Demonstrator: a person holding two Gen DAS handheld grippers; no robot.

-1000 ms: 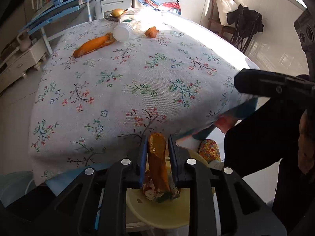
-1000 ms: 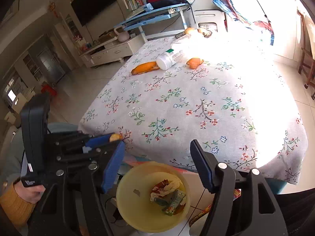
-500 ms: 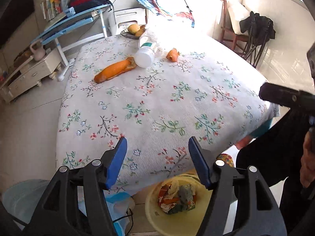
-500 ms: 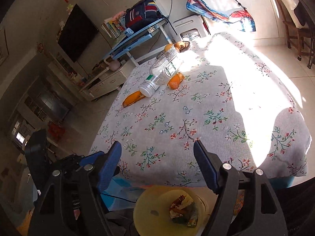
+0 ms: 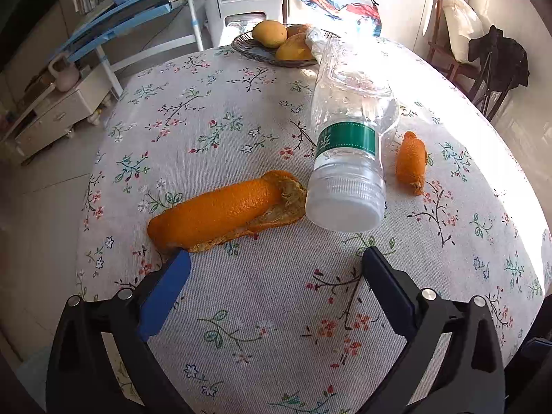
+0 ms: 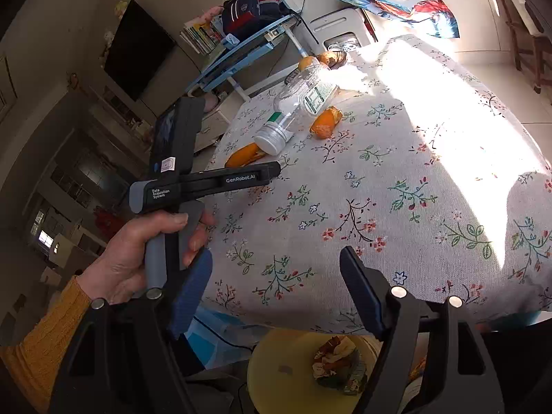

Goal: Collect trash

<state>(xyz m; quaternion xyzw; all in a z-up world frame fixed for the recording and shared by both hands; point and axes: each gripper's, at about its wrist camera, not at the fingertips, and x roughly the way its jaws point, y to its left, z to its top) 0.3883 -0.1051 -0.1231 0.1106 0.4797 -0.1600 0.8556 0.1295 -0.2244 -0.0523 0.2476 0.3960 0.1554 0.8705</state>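
Observation:
On the flowered tablecloth (image 5: 276, 310) lies a long orange peel (image 5: 220, 214). A clear plastic bottle (image 5: 348, 145) with a green label lies beside it, cap end toward me, and a small peel piece (image 5: 410, 162) lies to its right. My left gripper (image 5: 275, 258) hovers just short of the long peel, its jaws opening wide with nothing between them. In the right wrist view a hand holds that left gripper (image 6: 276, 172) over the table's left edge. My right gripper (image 6: 276, 257) stands open and empty above the yellow bin (image 6: 272, 362), which holds wrappers and peel (image 6: 338, 362).
A dish of yellow fruit (image 5: 276, 45) stands at the table's far edge behind the bottle. A blue desk (image 5: 138, 24) and a white chair (image 5: 241, 10) stand beyond the table. A wooden chair with dark clothes (image 5: 496, 58) is at the right.
My left gripper let a peel piece go over the yellow bin, opened wide and moved across the table up to the long peel and bottle. The right gripper stayed over the bin.

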